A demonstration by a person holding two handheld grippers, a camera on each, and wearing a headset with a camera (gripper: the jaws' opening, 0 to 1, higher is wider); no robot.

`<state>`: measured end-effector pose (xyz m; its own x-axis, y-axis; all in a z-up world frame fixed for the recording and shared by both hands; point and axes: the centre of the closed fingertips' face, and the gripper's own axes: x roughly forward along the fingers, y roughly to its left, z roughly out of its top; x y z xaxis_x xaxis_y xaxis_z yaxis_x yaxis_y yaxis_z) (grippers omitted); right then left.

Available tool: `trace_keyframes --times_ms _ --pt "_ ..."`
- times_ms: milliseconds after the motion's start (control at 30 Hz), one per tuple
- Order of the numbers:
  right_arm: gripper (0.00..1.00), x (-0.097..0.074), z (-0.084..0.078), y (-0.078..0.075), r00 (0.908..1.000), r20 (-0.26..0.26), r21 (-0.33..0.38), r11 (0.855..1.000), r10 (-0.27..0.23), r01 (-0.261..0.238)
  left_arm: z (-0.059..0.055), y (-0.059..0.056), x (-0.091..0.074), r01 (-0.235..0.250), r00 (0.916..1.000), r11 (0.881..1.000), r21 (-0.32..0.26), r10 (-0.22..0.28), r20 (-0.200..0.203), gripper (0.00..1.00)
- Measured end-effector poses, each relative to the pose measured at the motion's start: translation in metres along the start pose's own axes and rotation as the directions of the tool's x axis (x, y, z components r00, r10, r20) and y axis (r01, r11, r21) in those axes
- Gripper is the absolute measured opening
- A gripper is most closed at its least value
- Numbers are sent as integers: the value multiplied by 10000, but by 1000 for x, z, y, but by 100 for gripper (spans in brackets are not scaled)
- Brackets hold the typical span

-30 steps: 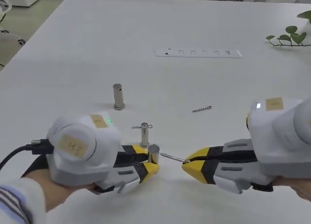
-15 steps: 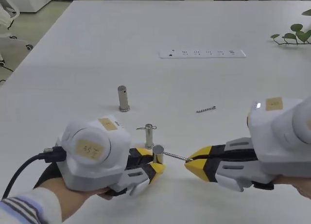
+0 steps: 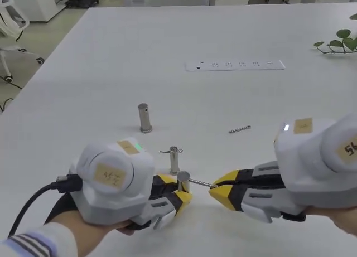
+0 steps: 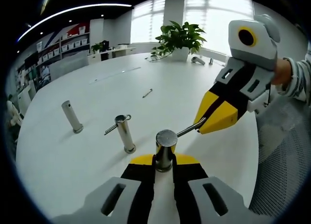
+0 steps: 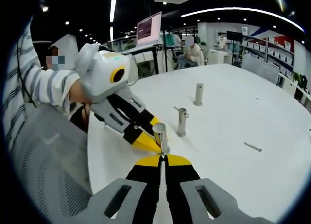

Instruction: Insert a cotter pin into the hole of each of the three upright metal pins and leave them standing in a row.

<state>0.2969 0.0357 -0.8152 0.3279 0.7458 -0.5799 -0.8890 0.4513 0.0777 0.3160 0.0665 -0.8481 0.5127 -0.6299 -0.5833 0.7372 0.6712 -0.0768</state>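
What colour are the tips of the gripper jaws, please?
Yellow; clearest on the right gripper in the left gripper view.

Cotter pin, probably, right of far pin

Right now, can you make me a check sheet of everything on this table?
Surface: white table.
Job's things: far pin bare; middle pin carrying the fitted cotter pin; near pin met by the held cotter pin, cannot tell if it is in the hole; spare cotter pin lying loose.
Clutter: white power strip.
Grippers: left gripper shut on the near pin; right gripper shut on the held cotter pin.
Cables: black cable from the left gripper.
Surroundings: potted plant, office chair.
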Motion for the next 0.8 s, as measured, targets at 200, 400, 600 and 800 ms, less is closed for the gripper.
trace_keyframes --times_ms 200,400,600,800 --pt "3 7 0 1 9999 45 -266 9996 -104 105 0 0 0 -71 10000 9999 -130 71 -5 12" --pt "4 15 5 1 9997 177 -34 9999 -165 166 -1 -1 0 -108 9999 9998 -195 108 -24 12" --pt "4 22 11 3 9995 234 -75 9997 -220 222 -1 -1 0 -144 9999 9996 -251 143 -47 12" --pt "4 24 12 3 9996 221 -186 9997 -177 181 -2 -2 -1 -176 9998 9994 -310 173 -79 12"
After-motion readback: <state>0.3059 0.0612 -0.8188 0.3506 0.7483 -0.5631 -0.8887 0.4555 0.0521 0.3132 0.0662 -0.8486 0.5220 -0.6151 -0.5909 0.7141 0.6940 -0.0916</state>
